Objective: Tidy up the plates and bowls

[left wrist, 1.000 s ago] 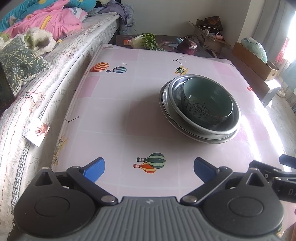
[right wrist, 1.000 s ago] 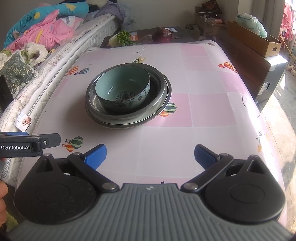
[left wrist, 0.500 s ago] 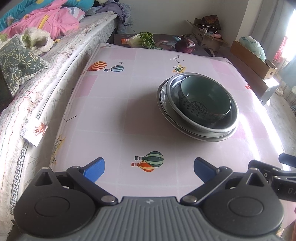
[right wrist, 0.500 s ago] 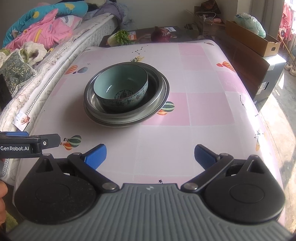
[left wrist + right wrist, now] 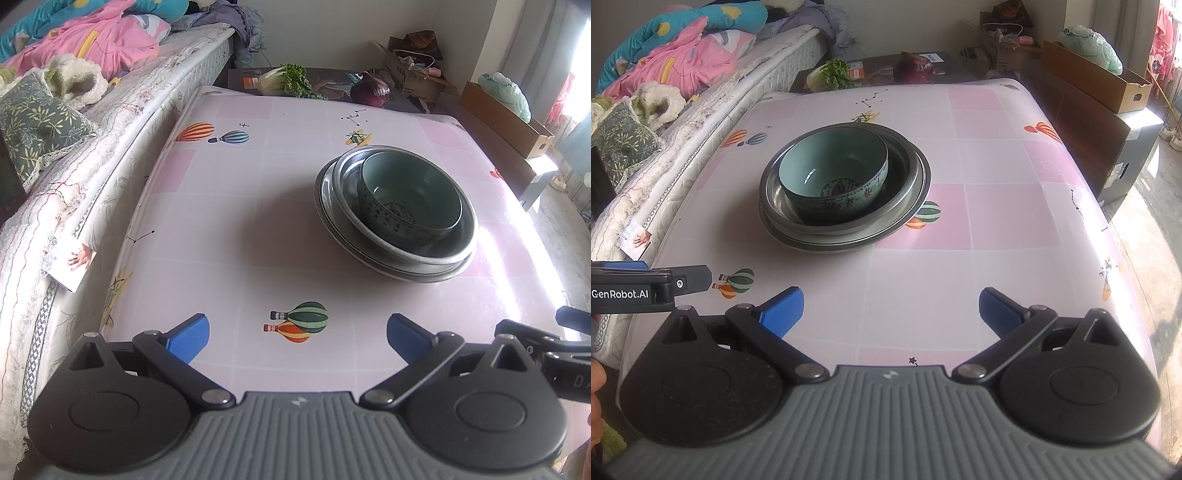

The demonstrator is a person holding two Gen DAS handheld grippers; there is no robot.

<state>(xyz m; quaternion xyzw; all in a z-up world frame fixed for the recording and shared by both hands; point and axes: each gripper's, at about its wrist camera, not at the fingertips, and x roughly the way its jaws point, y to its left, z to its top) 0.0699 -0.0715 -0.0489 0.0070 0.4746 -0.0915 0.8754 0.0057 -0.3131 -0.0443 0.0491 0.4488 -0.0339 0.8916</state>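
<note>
Bowl [image 5: 833, 177], pale green ceramic with a dark pattern, is seen nested upright inside a metal basin [image 5: 908, 173], which is itself stacked on a metal plate [image 5: 849, 245]. Stack is set on the pink balloon-print table [image 5: 997, 221], at roughly 11 o'clock in the right wrist view and 1 o'clock in the left wrist view [image 5: 410, 199]. Left gripper [image 5: 297, 336] is held low over the near table edge, blue fingers [image 5: 188, 338] spread wide, nothing between them. Right gripper [image 5: 891, 314] is likewise splayed and empty (well apart from the stack). Bed [image 5: 110, 122] runs along the table at 9 o'clock. Leafy greens [image 5: 833, 74] and a red cabbage [image 5: 912, 68] are noted beyond the far edge at 12 o'clock.
</note>
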